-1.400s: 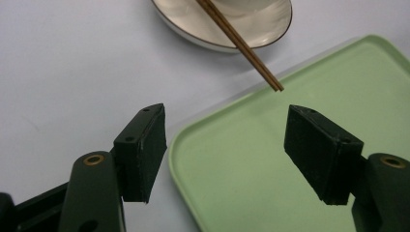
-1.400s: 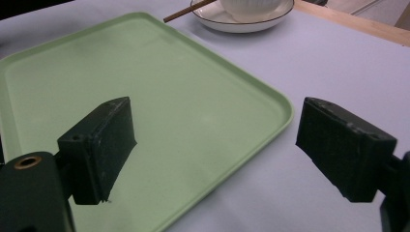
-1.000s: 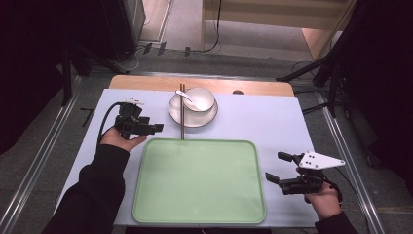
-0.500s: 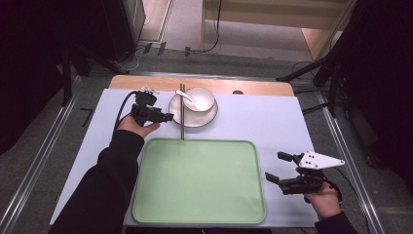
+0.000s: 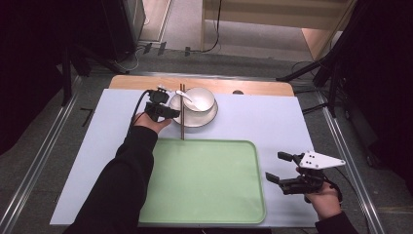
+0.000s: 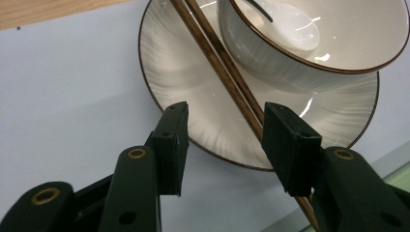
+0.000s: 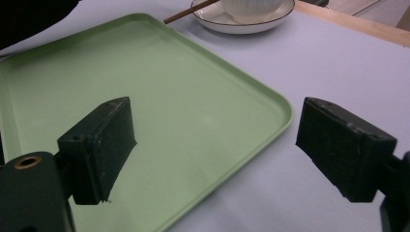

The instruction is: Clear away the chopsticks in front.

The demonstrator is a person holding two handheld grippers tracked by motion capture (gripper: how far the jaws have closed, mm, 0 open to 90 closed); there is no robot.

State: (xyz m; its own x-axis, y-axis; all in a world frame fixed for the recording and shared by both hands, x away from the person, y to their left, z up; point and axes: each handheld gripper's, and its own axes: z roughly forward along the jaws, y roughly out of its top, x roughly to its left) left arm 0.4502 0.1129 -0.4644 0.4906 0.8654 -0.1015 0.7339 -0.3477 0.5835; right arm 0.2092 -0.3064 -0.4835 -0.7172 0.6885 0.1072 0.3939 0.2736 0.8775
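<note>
1. The left tongs (image 5: 168,113) have travelled from the desk's (image 5: 272,122) left side up to the chopsticks (image 5: 182,117), which lie propped on the plate (image 5: 207,118) beside the bowl (image 5: 199,99).
2. Their jaws have just been closing and now stand half shut, the chopsticks (image 6: 227,72) between them, beside 1 pad but not yet pinched.
3. The right tongs (image 5: 285,170) hover wide and empty beside the green tray (image 5: 204,195), unmoved.
4. A pickup of the chopsticks looks imminent.
</note>
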